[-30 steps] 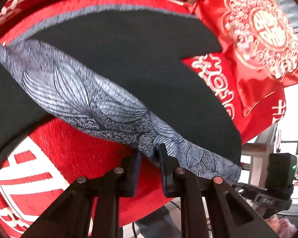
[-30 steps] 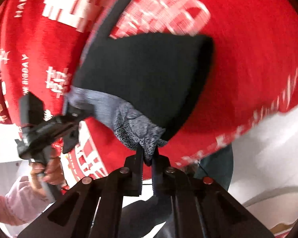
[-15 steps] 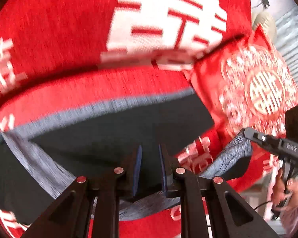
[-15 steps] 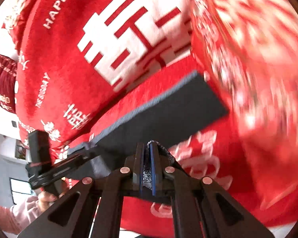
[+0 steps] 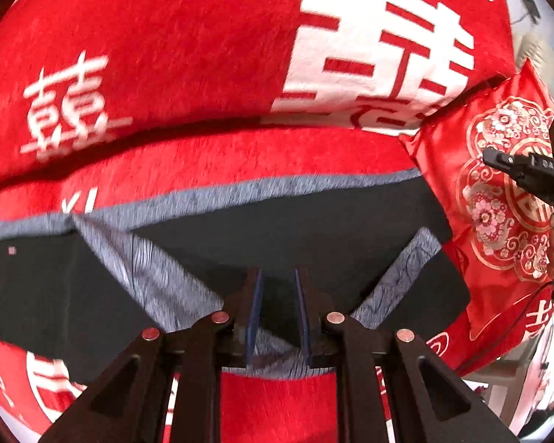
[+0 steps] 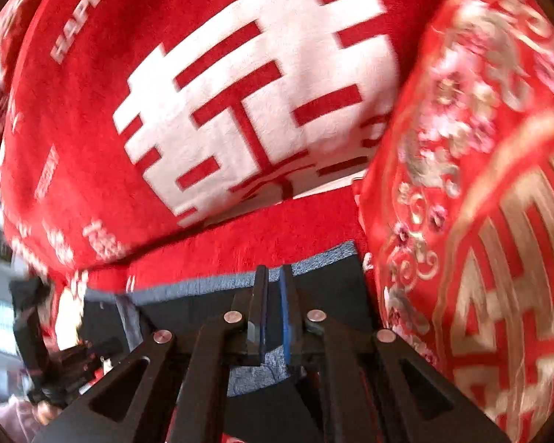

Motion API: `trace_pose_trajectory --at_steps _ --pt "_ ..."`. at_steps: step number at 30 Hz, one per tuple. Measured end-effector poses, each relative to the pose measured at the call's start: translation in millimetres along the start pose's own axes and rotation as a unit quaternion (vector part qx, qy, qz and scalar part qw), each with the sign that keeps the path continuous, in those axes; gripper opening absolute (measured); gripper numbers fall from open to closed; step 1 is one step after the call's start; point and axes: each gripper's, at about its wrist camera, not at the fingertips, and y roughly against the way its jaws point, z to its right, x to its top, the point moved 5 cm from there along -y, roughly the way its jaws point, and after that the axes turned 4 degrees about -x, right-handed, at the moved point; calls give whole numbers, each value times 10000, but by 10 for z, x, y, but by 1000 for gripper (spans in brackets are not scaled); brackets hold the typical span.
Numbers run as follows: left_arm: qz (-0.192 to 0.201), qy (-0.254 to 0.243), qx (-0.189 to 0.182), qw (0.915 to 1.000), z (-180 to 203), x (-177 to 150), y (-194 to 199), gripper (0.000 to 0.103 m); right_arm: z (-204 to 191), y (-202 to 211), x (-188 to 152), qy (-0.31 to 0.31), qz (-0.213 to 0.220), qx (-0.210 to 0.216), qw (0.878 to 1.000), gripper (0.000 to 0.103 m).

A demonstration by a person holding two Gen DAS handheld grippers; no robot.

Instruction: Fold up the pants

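The pants (image 5: pixel 295 229) are black with a grey leaf-print lining and lie folded flat on a red blanket (image 5: pixel 203 55). In the left wrist view the left gripper (image 5: pixel 279 288) is open, its fingers spread over the near folded edge, holding nothing. In the right wrist view the pants (image 6: pixel 210 306) show as a dark slab with a grey edge. The right gripper (image 6: pixel 273 284) has a narrow gap between its fingers and sits low over the pants' right end, grey fabric beneath the fingers. The right gripper also shows at the right edge of the left wrist view (image 5: pixel 528 173).
A red satin cushion with gold embroidery (image 5: pixel 498 203) lies right beside the pants' right end and fills the right of the right wrist view (image 6: pixel 480 221). The red blanket with big white characters (image 6: pixel 240 92) rises behind. The left gripper and hand show at lower left (image 6: pixel 48 361).
Both grippers carried the pants' near edge forward over the far part and lowered it. The left jaws have opened and released the fabric; the right jaws have parted slightly.
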Motion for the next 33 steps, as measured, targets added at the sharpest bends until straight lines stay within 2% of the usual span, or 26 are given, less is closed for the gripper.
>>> trace_pose_trajectory --at_steps 1,2,4,5,7,10,11,12,13,14,16,17,20,24,28,31,32,33 --pt "-149 48 38 9999 -22 -84 -63 19 -29 -58 -62 110 -230 76 9996 16" --pt "-272 77 62 9996 -27 -155 -112 19 -50 -182 -205 216 -640 100 9977 34" --pt "-447 154 106 9988 -42 -323 -178 19 -48 -376 -445 431 -1105 20 9929 50" --pt "-495 253 89 9984 -63 -413 -183 19 -33 -512 -606 557 -1396 -11 9886 50" --pt "-601 517 62 9968 -121 -586 -189 19 9 -662 -792 565 -1659 130 9844 50" --pt "-799 653 149 9945 -194 -808 -248 19 36 -821 -913 599 -1705 353 9829 50" --pt "-880 609 206 9940 -209 -867 -298 19 40 -898 -932 664 -1752 390 9815 49" --pt "-951 558 258 9936 -216 -910 -353 19 31 -965 -938 709 -1829 392 9798 34" --pt "-1005 522 288 9931 -218 -941 -409 19 20 -1033 -966 789 -1945 359 9771 13" --pt "-1068 496 313 9926 -211 -965 -484 19 9 -1099 -998 926 -2091 190 9733 8" --pt "-1105 512 281 9922 -174 -935 -561 19 -49 -1030 -967 1157 -1912 -29 9747 8" --pt "-1067 520 245 9926 -135 -888 -578 19 -89 -920 -897 1279 -1676 -201 9773 8" --pt "-746 462 105 9961 14 -622 -535 19 -101 -612 -590 1197 -1010 -593 9859 8" --pt "-221 319 57 9992 166 -179 -427 19 10 -462 -188 1086 -554 -959 9879 8" --pt "67 227 356 9991 135 92 -493 19 182 -690 90 911 -572 -1294 9857 11" --pt "-141 329 607 9975 -5 105 -697 19 289 -1002 150 927 -869 -1717 9769 12" --pt "-213 355 646 9971 -53 104 -762 19 284 -1007 155 954 -848 -1755 9762 14" --pt "-260 373 668 9967 -66 95 -812 19 253 -980 164 939 -779 -1717 9776 27"
